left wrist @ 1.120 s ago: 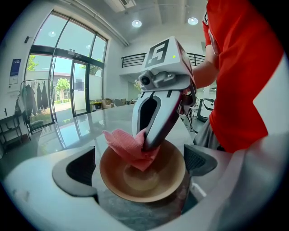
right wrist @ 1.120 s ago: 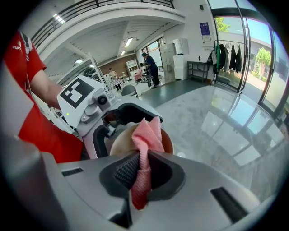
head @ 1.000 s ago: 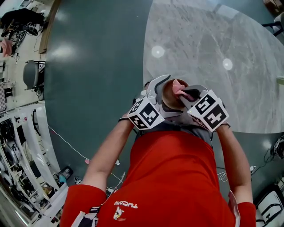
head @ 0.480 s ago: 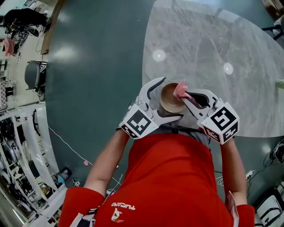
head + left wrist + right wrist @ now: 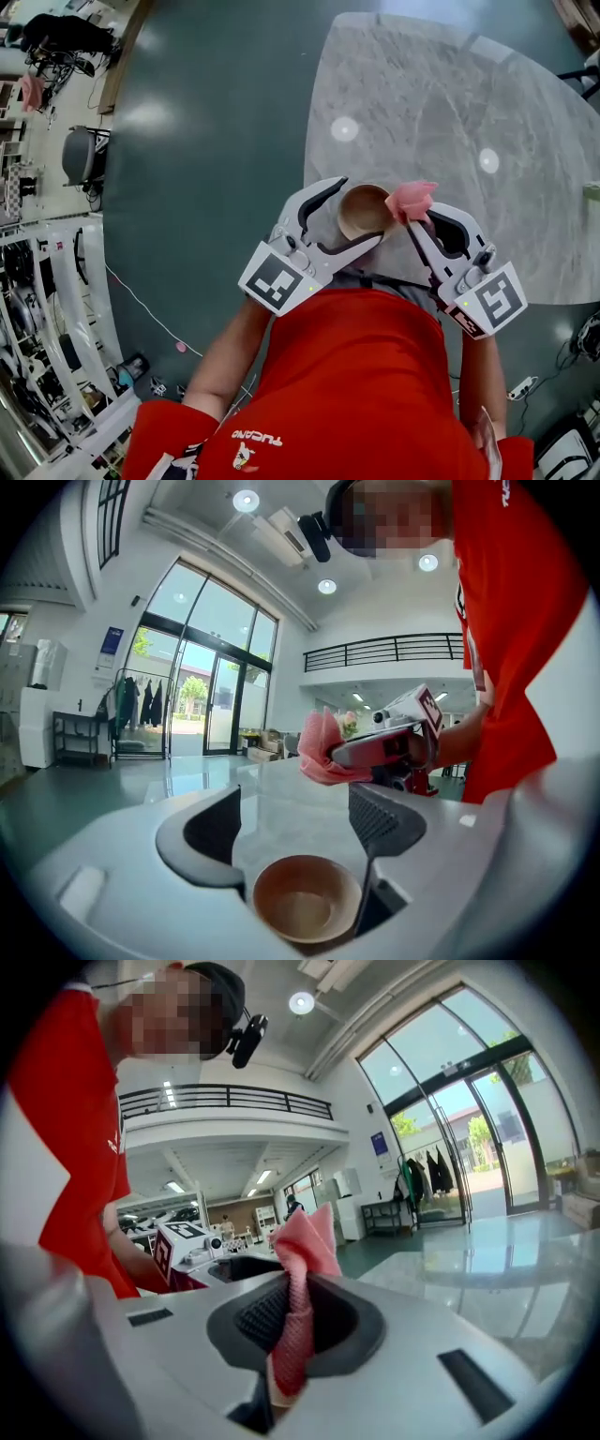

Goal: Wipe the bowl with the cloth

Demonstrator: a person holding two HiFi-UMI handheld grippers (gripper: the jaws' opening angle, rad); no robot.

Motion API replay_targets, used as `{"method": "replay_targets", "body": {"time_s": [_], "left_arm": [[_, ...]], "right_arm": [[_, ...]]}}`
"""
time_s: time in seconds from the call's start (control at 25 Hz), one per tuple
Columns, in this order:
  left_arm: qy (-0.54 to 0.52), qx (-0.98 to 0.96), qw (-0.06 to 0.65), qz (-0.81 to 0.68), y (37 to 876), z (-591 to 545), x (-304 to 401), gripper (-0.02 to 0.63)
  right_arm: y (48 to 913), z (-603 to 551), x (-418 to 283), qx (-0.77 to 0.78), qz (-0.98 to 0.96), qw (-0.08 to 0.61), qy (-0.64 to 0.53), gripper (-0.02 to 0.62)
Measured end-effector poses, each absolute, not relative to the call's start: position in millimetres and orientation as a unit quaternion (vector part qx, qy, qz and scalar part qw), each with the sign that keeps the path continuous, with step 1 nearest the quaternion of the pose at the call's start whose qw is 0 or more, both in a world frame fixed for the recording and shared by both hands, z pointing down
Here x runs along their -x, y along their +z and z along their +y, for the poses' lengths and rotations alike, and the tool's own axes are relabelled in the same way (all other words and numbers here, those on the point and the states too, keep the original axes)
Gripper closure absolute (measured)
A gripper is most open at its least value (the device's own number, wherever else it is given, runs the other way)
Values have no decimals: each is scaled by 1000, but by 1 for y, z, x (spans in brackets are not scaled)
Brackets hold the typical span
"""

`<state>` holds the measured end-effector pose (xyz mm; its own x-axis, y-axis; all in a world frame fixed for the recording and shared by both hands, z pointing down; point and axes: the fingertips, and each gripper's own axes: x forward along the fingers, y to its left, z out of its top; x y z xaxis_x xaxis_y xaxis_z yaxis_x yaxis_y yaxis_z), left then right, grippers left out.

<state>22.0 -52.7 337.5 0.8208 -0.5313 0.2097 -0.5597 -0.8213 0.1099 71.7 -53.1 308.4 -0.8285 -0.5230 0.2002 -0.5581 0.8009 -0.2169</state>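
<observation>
A small tan wooden bowl (image 5: 364, 211) sits deep between the jaws of my left gripper (image 5: 363, 208), lifted in front of the person's red shirt. In the left gripper view the bowl (image 5: 307, 899) rests at the throat of the left gripper (image 5: 295, 822), touching both fingers; these jaws have just been closing on it. My right gripper (image 5: 413, 214) is shut on a pink cloth (image 5: 410, 199), bunched just off the bowl's right rim. The cloth (image 5: 302, 1269) stands up between the ribbed pads of the right gripper (image 5: 291, 1309). From the left gripper, the cloth (image 5: 322, 747) hangs beyond the bowl.
A grey marble table (image 5: 469, 122) lies beyond and under the grippers, its near-left edge by the bowl. Green-grey floor (image 5: 206, 141) spreads to the left, with white racks and cables (image 5: 37, 309) along the far left. A chair (image 5: 80, 155) stands there too.
Both grippers have risen and drawn apart. The cloth, down in the bowl before, has come out to the bowl's right rim. The bowl sits deeper in the left jaws.
</observation>
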Motion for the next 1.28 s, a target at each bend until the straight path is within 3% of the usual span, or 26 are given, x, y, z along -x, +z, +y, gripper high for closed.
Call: {"method": "replay_targets", "body": {"time_s": [0.48,0.8,1.28], "left_arm": [[38,-926,51,-373,284,-46,0,461],[28,-912,31,-408,257,-37,14,587],[23,-902,24,-431,256,-34,21,601]], "right_arm": [[256,-35,-92,-325,-941,-39,84,569],[233,-19,-83,-328,-942,-43,55,569],[224,-15,-76,-311,-949,-47,27,569]]}}
